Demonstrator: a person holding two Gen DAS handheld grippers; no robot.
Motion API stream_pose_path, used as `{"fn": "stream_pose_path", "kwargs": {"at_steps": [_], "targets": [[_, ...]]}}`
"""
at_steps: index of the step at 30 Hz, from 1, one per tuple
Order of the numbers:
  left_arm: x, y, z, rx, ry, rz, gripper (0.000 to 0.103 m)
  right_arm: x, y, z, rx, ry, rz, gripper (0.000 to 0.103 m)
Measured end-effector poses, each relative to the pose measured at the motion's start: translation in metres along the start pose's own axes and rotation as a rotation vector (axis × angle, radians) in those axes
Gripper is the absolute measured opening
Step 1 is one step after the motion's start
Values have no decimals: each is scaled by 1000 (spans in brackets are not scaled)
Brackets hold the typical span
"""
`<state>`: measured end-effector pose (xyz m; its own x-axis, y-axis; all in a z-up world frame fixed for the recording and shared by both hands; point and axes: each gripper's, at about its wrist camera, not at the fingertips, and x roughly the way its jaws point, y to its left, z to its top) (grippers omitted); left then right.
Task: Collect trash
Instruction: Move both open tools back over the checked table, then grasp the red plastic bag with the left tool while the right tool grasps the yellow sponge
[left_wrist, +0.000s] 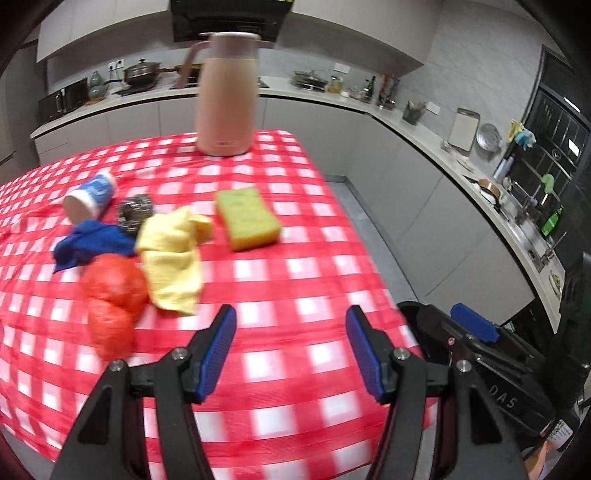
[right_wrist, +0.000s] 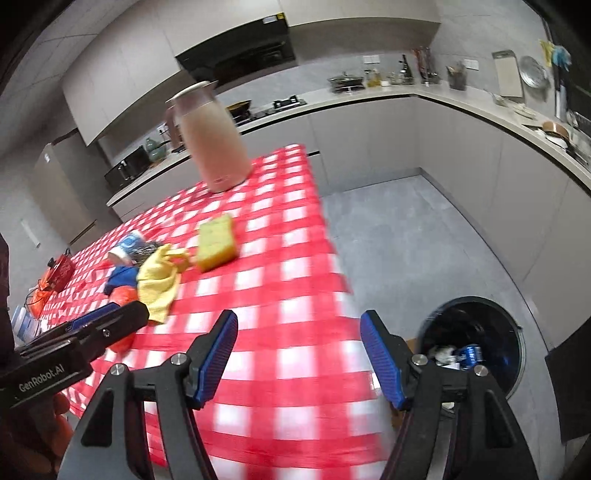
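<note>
The tabletop (left_wrist: 295, 280), draped in a red-and-white checked cloth, ends at a right-hand edge with bare grey floor (right_wrist: 424, 240) beyond. A round black bin (right_wrist: 513, 332) stands there on the floor, holding white scraps and a blue can. The left gripper (left_wrist: 291, 325) and the right gripper (right_wrist: 298, 328) both hover with fingers spread, nothing between them. Ahead and to the left of them lie a crumpled red plastic bag (left_wrist: 110, 295), a soft yellow cloth (left_wrist: 171, 266), a blue cloth (left_wrist: 92, 245), a tipped paper cup (left_wrist: 90, 197), a steel scourer (left_wrist: 135, 212) and a blocky green-yellow sponge (left_wrist: 247, 218). A smooth pink jug (left_wrist: 226, 96) stands upright at the far edge.
</note>
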<state>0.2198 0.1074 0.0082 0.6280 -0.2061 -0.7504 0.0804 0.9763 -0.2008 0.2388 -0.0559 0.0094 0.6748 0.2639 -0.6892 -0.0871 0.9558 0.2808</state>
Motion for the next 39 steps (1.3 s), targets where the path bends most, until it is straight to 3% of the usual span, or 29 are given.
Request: {"fn": "stream_pose_path", "kwargs": {"at_steps": [10, 12, 17, 24, 39], "targets": [[-19, 94, -8, -37, 6, 30, 63, 19, 79, -13, 0, -1, -3, 71], [-20, 111, -9, -47, 8, 37, 67, 22, 93, -17, -2, 1, -5, 71], [-20, 139, -10, -52, 4, 60, 68, 30, 120, -25, -3, 7, -2, 71], [-1, 156, -9, -82, 41, 72, 68, 41, 133, -22, -32, 28, -9, 71], [53, 159, -4, -114, 92, 128, 68, 85, 116, 9, -71, 72, 40, 72]]}}
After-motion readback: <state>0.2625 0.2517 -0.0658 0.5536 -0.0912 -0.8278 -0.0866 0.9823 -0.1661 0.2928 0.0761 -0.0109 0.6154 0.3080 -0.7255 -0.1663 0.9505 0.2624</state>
